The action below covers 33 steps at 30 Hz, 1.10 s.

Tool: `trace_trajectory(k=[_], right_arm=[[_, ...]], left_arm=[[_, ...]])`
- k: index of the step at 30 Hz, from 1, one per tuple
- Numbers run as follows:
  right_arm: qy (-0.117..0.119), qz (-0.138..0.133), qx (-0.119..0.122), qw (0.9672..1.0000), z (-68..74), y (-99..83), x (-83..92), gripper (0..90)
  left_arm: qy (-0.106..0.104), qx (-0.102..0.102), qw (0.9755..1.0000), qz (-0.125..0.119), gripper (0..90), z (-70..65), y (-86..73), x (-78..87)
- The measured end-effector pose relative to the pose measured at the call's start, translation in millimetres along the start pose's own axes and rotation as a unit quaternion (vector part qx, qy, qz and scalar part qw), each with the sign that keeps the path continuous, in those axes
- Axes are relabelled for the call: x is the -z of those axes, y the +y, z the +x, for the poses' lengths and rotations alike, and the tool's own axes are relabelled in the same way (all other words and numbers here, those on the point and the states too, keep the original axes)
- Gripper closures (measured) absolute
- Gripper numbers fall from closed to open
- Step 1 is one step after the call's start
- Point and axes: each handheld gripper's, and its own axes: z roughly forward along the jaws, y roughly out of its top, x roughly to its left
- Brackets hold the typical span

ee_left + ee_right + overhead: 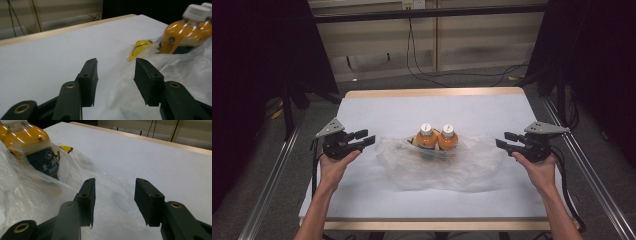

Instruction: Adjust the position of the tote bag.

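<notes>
Both hands hover level: left gripper fingers apart and empty, bag with two bottles at its three o'clock; right gripper likewise empty, seemingly equally near, bag at nine.

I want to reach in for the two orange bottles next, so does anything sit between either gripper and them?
Yes: the crumpled clear plastic bag wraps around the base of the two white-capped orange bottles and spreads toward both the left gripper and the right gripper. Both stand open, with no other thing in between.
</notes>
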Motion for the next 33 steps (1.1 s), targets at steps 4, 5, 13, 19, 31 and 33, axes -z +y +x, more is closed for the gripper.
trace_trajectory(k=[4,5,13,19,31,33], right_arm=[[0.028,0.0,0.01,0.9996,8.2,7.9,-6.5,66.9],[0.032,0.005,0.015,0.9994,11.2,10.1,-9.8,70.0],[0.08,0.016,0.041,0.9959,26.0,27.6,-34.8,86.2],[0.108,0.033,0.058,0.9919,37.8,36.7,-52.8,90.0],[0.153,0.124,0.087,0.9766,52.5,24.7,-89.3,90.0],[0.159,0.129,0.087,0.9749,54.0,24.2,-89.9,90.0]], left_arm=[[-0.046,-0.026,0.9986,0.003,69.5,-18.4,13.9,-18.8],[-0.055,-0.032,0.998,0.008,71.6,-22.2,17.5,-25.0],[-0.093,-0.067,0.9919,0.055,84.9,-49.3,48.8,-65.2],[-0.104,-0.075,0.9868,0.098,90.0,-57.3,40.4,-92.0],[-0.122,-0.094,0.9741,0.166,90.0,-62.3,10.1,-106.8],[-0.116,-0.106,0.9683,0.194,90.0,-61.9,6.9,-109.8]])
